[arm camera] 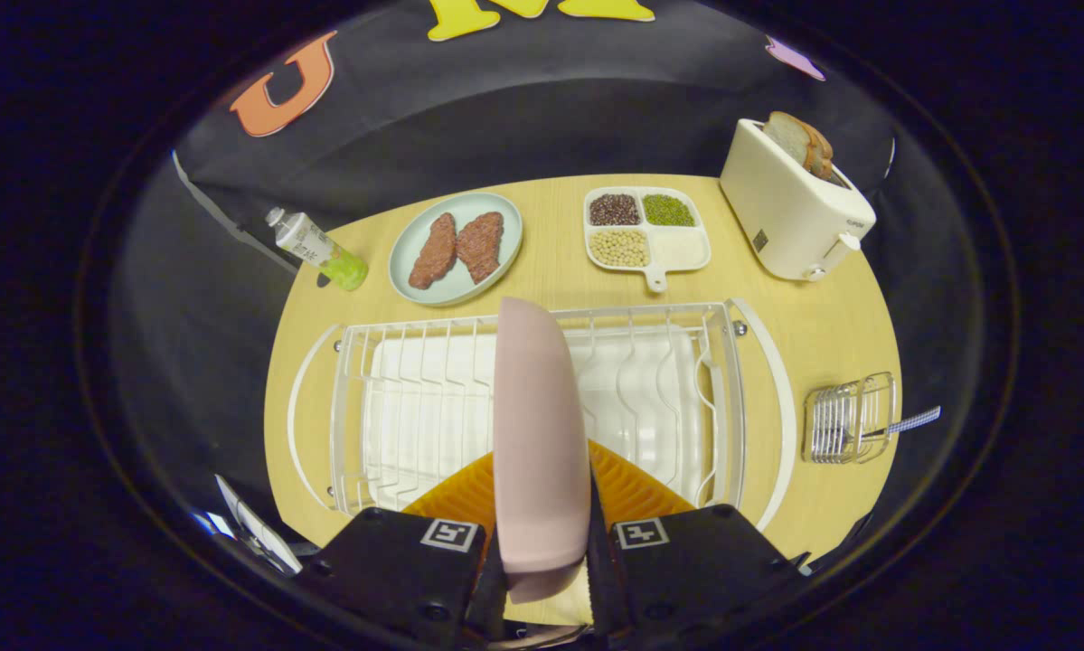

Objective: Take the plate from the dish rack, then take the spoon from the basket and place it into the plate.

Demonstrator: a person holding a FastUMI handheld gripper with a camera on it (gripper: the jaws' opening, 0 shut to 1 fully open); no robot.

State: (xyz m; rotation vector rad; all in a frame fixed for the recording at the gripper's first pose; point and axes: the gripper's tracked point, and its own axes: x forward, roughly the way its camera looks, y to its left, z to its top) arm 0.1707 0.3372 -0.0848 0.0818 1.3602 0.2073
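A pale pink plate (538, 434) stands on edge between my two fingers, and my gripper (542, 506) is shut on its rim. It hangs above the white wire dish rack (722, 389), which lies right under and beyond my fingers. To the right of the rack stands a small wire basket (849, 418). A spoon (908, 421) with a checked handle lies in it, the handle sticking out to the right.
Beyond the rack on the round wooden table (804, 334) sit a pale green plate (456, 247) with two meat patties, a white divided dish of beans (647, 231), a toaster (793, 203) holding bread, and a tipped bottle (317, 249) at the left.
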